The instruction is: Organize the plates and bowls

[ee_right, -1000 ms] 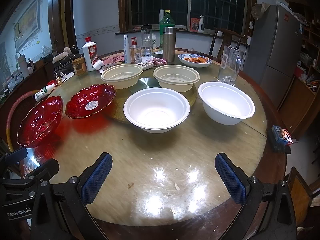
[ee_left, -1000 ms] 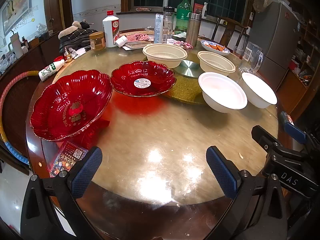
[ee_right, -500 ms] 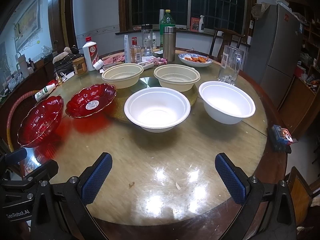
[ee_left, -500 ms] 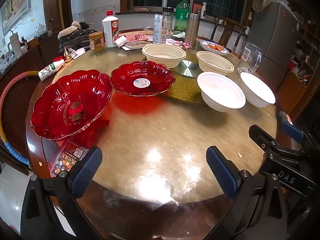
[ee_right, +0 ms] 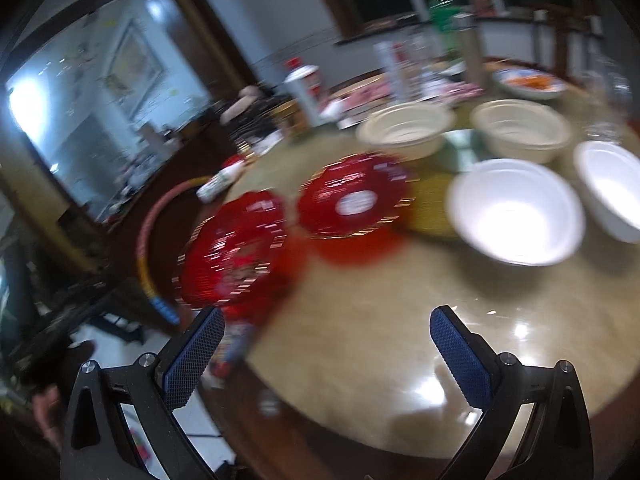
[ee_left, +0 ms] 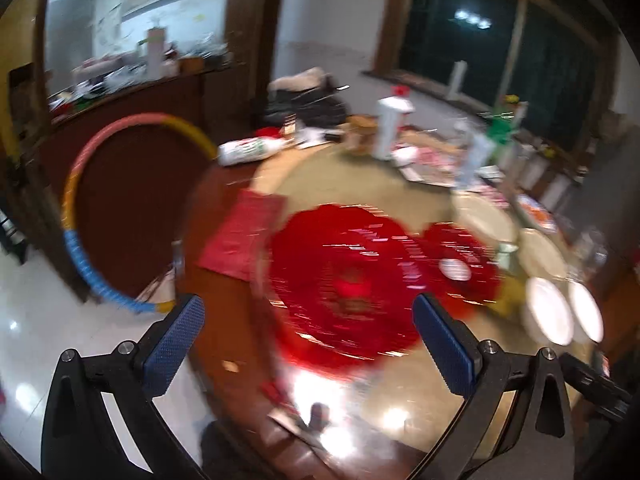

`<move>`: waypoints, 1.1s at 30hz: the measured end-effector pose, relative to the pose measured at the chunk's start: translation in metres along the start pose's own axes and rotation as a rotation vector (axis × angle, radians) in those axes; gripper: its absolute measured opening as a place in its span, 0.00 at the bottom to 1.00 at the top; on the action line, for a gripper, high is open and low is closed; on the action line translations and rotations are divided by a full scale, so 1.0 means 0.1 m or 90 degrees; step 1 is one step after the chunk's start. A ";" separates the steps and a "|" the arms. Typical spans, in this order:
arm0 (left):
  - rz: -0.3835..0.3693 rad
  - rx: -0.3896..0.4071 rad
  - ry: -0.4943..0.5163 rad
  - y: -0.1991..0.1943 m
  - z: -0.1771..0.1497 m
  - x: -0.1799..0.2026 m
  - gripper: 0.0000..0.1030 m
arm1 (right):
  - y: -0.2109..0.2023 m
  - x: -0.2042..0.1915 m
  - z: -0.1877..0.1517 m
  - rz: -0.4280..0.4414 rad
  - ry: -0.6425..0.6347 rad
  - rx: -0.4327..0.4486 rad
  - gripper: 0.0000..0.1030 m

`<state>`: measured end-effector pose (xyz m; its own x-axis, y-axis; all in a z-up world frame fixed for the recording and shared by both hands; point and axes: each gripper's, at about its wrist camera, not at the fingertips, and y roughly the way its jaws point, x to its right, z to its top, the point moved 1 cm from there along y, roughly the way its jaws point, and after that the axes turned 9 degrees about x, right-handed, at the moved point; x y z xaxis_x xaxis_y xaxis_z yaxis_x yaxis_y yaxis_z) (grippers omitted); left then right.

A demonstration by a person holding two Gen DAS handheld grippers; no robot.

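Both views blur as the left gripper [ee_left: 306, 332] and right gripper [ee_right: 326, 344] hang wide apart and empty over the table's [ee_right: 380, 292] near edge, two red plates [ee_left: 340, 284] and white bowls [ee_right: 516, 216] sitting ahead.

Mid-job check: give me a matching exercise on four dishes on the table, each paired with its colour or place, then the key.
Things:
1. Nearest plate
2. Plate with a white sticker
3. Nearer white bowl
4. Small dish with orange food

Descriptions:
A. Cream, ribbed
B. Red, at the table's near left edge
C. White, right of the red plates
D. Far side, by the bottles
E. Red, white label in its centre

Pairs: 1-B, 2-E, 3-C, 4-D. A fits none of these four.
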<state>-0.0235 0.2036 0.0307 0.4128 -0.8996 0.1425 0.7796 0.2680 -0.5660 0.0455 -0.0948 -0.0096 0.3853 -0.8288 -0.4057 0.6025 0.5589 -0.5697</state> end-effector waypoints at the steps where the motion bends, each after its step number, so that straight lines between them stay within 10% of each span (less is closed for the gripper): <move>1: 0.005 -0.006 -0.003 0.07 0.00 -0.04 1.00 | 0.13 -0.09 0.01 0.016 -0.003 -0.012 0.99; 9: 0.020 -0.064 -0.021 0.65 -0.06 -0.10 0.95 | 1.02 -0.25 0.13 0.080 0.088 -0.106 0.76; 29: 0.051 -0.153 0.027 1.16 -0.32 0.03 0.15 | 1.71 -0.14 0.08 0.023 0.120 -0.158 0.15; 33: 0.066 -0.137 0.041 1.10 -0.35 0.07 0.15 | 1.69 -0.19 0.07 0.008 0.096 -0.153 0.15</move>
<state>0.0484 0.2149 -0.0594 0.4489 -0.8932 0.0259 0.6132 0.2869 -0.7360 0.1443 0.0153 -0.0932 0.2725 -0.8186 -0.5055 0.4078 0.5742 -0.7100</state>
